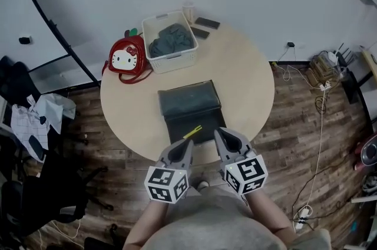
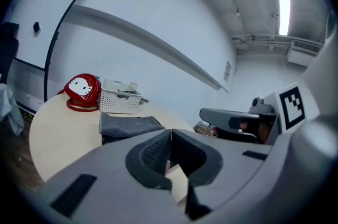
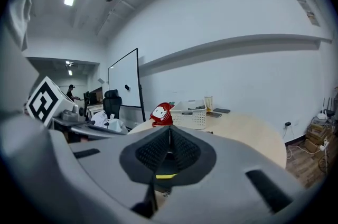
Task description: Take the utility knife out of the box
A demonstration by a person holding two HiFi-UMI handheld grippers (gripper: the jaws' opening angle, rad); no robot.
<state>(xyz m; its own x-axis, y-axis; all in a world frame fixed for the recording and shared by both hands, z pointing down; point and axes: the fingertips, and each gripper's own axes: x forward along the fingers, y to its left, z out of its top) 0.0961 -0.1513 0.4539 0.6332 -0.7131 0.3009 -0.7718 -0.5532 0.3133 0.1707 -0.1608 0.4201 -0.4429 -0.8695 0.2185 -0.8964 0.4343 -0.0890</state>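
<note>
Round table (image 1: 247,84), lower centre: the yellow utility knife (image 1: 192,132) lies at the near edge of the dark box (image 1: 188,104), and my left tongs (image 1: 188,145) and right tongs (image 1: 218,133) (both closed, empty) could knock it aside unless opened.

Yellow utility knife (image 1: 192,132) lies diagonally on the near part of the dark box (image 1: 188,100).

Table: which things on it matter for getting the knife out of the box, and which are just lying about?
For the job: dark box, yellow utility knife, left gripper, right gripper.
Lying about: white basket with cloth, red bag, phones, cup.
</note>
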